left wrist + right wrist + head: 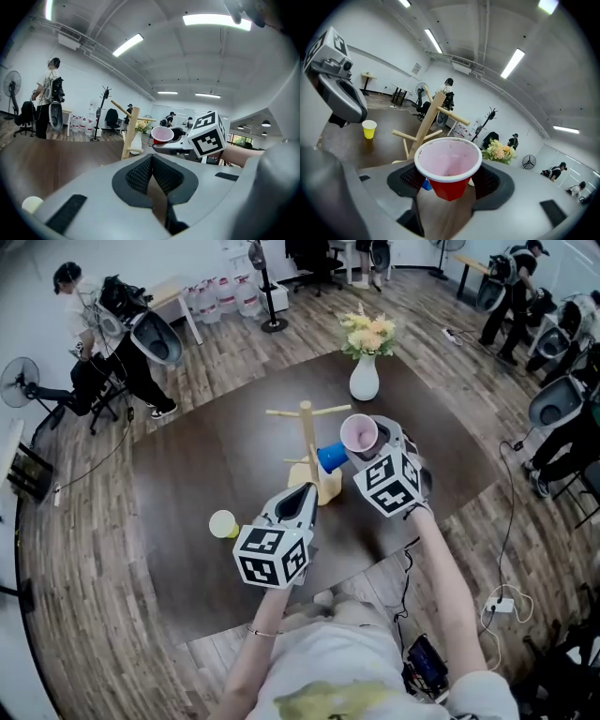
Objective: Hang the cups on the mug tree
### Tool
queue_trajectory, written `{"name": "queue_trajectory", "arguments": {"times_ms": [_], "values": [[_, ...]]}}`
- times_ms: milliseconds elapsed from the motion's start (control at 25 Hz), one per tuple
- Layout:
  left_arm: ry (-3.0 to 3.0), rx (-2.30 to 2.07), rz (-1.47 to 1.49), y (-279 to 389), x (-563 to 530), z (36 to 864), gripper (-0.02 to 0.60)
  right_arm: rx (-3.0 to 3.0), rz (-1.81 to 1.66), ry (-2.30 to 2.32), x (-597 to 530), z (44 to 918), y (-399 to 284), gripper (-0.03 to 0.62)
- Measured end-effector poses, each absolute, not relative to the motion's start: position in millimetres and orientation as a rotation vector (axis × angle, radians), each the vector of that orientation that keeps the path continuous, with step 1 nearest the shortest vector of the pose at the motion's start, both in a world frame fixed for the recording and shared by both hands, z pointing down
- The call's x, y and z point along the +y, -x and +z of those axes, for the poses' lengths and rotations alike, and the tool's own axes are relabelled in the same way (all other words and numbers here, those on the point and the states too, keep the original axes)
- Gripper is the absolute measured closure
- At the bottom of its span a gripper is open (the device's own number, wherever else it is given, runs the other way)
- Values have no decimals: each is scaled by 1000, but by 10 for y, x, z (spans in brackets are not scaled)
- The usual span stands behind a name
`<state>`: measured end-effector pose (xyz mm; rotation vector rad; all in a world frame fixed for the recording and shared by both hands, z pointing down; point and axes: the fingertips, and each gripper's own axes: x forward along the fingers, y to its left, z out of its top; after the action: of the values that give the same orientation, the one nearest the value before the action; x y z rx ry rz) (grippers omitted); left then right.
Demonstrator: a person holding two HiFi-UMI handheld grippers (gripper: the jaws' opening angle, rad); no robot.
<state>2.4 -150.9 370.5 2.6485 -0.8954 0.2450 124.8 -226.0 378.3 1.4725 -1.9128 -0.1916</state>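
We are holding the red cup (448, 161) clamped in our right gripper (448, 180) beside the mug tree (308, 439), seemingly to reach a free peg, while our left gripper (151, 161), jaws together and empty, is hovering above the bench (187, 484).

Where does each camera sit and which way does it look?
Head view: on the person's head, looking down at the table, mug tree, left tool, right tool, forearms.
Left gripper view: on the left tool, facing the mug tree; jaws together.
Right gripper view: on the right tool, jaws gripping the red cup.
All share the mug tree and red cup.
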Motion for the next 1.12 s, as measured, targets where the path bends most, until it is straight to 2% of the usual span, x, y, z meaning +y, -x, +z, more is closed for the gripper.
{"name": "queue_trajectory", "arguments": {"times_ms": [640, 1120], "values": [[-2624, -925, 209, -187, -1623, 3539, 558, -1764, -380, -1381, -2466, 3487, -1263, 289], [-2590, -1001, 202, -96, -1697, 3534, 558, -1603, -623, -1226, -2587, 3445, -1026, 289]]}}
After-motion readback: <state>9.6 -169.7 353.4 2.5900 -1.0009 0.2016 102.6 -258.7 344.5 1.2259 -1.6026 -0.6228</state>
